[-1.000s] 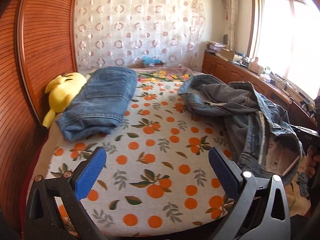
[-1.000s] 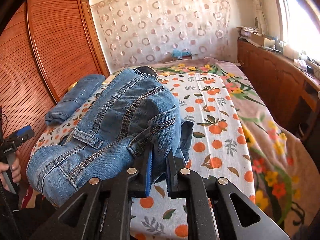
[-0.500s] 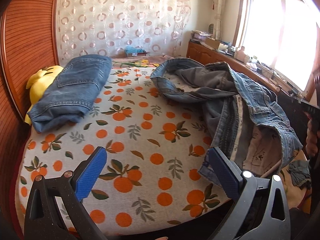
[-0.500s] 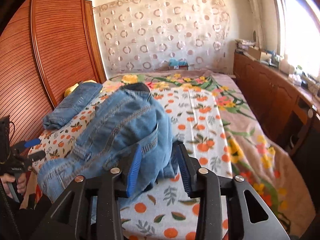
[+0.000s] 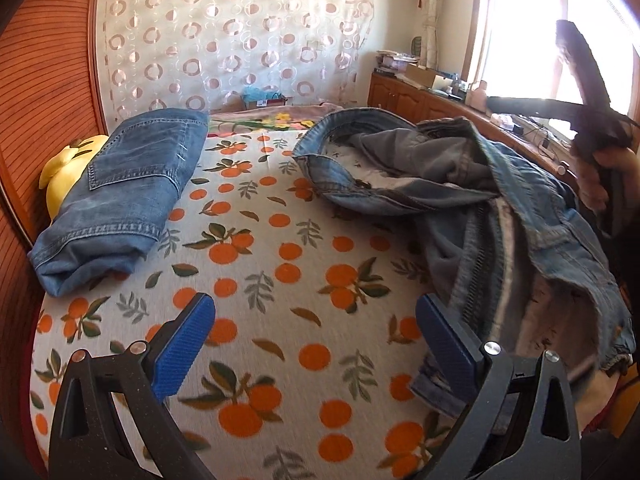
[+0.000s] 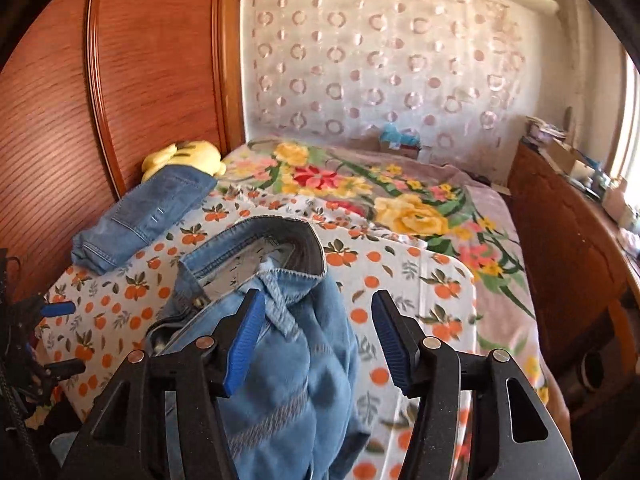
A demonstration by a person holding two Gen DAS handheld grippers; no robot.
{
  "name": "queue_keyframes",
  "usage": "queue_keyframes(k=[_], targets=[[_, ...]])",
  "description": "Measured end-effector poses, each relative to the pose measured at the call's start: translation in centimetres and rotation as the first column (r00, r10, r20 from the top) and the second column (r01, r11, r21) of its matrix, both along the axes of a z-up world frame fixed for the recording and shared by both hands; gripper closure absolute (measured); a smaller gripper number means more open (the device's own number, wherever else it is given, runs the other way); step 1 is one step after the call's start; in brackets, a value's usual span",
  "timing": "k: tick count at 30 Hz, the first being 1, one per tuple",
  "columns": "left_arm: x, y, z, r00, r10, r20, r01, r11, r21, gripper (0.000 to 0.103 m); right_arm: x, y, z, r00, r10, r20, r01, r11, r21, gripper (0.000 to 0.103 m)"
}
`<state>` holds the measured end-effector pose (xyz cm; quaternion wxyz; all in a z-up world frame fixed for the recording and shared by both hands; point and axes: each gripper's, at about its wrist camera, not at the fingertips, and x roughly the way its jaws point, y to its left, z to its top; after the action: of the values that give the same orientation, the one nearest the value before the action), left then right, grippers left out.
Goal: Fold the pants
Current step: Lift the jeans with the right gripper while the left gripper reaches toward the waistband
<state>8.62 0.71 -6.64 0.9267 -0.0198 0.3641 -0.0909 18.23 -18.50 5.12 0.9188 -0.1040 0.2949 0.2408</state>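
Note:
A crumpled pair of blue jeans [image 5: 472, 208] lies in a heap on the right side of the bed, waistband open toward the far end; it also shows in the right wrist view [image 6: 280, 344]. My left gripper [image 5: 316, 344] is open and empty above the orange-print sheet [image 5: 280, 264], left of the heap. My right gripper [image 6: 316, 340] is open above the heap, its fingers apart from the denim. The right gripper's body, held in a hand, shows in the left wrist view [image 5: 584, 92].
A folded pair of jeans [image 5: 124, 188] lies at the far left of the bed on a yellow plush toy [image 5: 68, 168]. A wooden wardrobe [image 6: 100, 100] runs along the left. A floral blanket [image 6: 400, 200] covers the far end. A wooden counter [image 6: 568, 240] runs along the right.
My right gripper has opened and let go of the jeans, which dropped into a heap on the bed. My left gripper stayed open and turned toward the heap.

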Motion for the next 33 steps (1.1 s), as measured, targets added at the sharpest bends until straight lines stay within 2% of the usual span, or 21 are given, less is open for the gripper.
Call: queue_keyframes(k=[8, 13, 17, 18, 19, 20, 21, 22, 25, 28, 30, 33], targets=[[3.2, 1.2, 0.4, 0.999, 0.033, -0.008, -0.033, 0.999, 0.012, 0.002, 8.9, 2.7, -3.4, 0.981, 0.072, -0.181, -0.088, 0.993, -0.082, 0.045], [4.3, 1.8, 0.2, 0.999, 0.046, -0.018, -0.046, 0.999, -0.001, 0.002, 12.5, 4.4, -4.7, 0.953, 0.134, -0.271, -0.156, 0.986, -0.064, 0.045], [4.4, 1.8, -0.3, 0.998, 0.046, -0.03, -0.046, 0.999, 0.001, 0.002, 15.0, 5.3, -5.0, 0.938, 0.13, -0.322, -0.161, 0.985, -0.07, 0.046], [4.5, 1.8, -0.3, 0.998, 0.046, -0.032, -0.046, 0.999, 0.003, 0.002, 15.7, 5.6, -5.0, 0.934, 0.125, -0.333, -0.156, 0.986, -0.066, 0.051], [4.4, 1.7, -0.4, 0.998, 0.047, -0.035, -0.047, 0.999, 0.004, 0.002, 16.1, 5.3, -5.0, 0.931, 0.121, -0.345, -0.15, 0.987, -0.06, 0.069], [4.4, 1.7, -0.5, 0.998, 0.048, -0.036, -0.048, 0.999, 0.005, 0.002, 16.6, 5.1, -5.1, 0.928, 0.117, -0.354, -0.146, 0.988, -0.056, 0.08], [4.3, 1.7, -0.5, 0.998, 0.049, -0.037, -0.048, 0.999, 0.005, 0.002, 16.8, 5.0, -5.1, 0.929, 0.113, -0.352, -0.14, 0.989, -0.051, 0.096], [4.1, 1.7, -0.5, 0.998, 0.049, -0.037, -0.049, 0.999, 0.004, 0.002, 16.6, 4.6, -4.7, 0.934, 0.116, -0.337, -0.137, 0.99, -0.038, 0.098], [3.7, 1.7, -0.4, 0.998, 0.047, -0.031, -0.047, 0.999, 0.0, 0.002, 14.6, 3.2, -2.3, 0.97, 0.075, -0.233, -0.079, 0.997, -0.011, 0.099], [3.1, 1.3, 0.2, 0.999, 0.034, -0.014, -0.034, 0.999, -0.002, 0.002, 11.6, 0.1, 1.1, 0.995, -0.013, -0.1, 0.015, 1.0, 0.013, 0.099], [2.7, 0.9, 0.7, 1.0, 0.022, -0.002, -0.022, 1.0, -0.005, 0.002, 9.7, -2.4, 2.8, 0.996, -0.089, -0.028, 0.089, 0.996, 0.013, 0.099], [1.7, 0.1, 1.5, 1.0, 0.001, 0.02, -0.001, 1.0, -0.003, 0.002, 7.1, -6.8, 4.5, 0.974, -0.223, 0.038, 0.223, 0.975, 0.01, 0.099]])
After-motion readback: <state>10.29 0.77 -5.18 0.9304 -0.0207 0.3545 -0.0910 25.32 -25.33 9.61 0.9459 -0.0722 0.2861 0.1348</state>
